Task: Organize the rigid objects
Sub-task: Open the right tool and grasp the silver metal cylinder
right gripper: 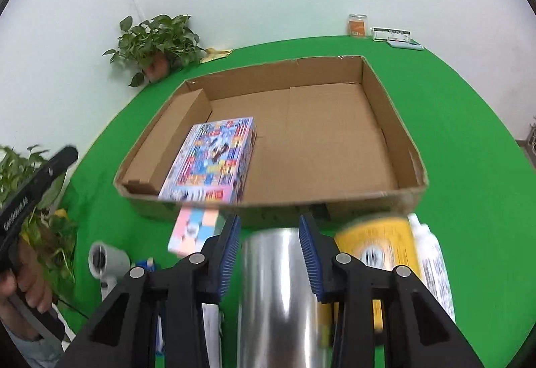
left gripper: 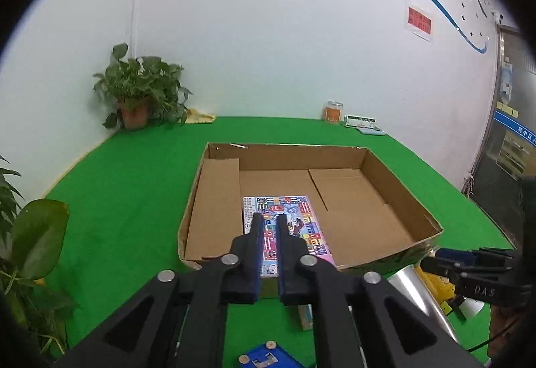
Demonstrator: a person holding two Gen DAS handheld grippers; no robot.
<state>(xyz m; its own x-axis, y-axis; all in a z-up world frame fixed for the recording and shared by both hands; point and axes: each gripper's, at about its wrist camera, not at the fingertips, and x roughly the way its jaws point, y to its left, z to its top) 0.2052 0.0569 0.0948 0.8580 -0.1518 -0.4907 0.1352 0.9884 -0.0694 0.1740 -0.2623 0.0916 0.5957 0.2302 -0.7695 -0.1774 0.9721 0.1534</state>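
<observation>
A shallow cardboard tray [left gripper: 402, 197] [right gripper: 395, 120] sits on the green cloth. A colourful printed box [left gripper: 301, 217] [right gripper: 214, 157] lies in its near left part. My left gripper [left gripper: 269, 217] hovers over that box, jaws a narrow gap apart with nothing between them. My right gripper [right gripper: 269, 224] is in front of the tray's near wall, with its blue pads against the sides of a shiny silver cylinder [right gripper: 278, 284]. In the left wrist view, the right gripper [left gripper: 427, 262] and the silver cylinder [left gripper: 415, 287] appear at the right edge.
A yellow can [right gripper: 378, 247] and a white bottle [right gripper: 432, 267] lie right of the cylinder, and a pink-and-blue box [right gripper: 194, 230] lies to its left. A potted plant [right gripper: 157, 40] and an orange jar [right gripper: 357, 25] stand by the wall. A hand [right gripper: 30, 281] holds the left gripper.
</observation>
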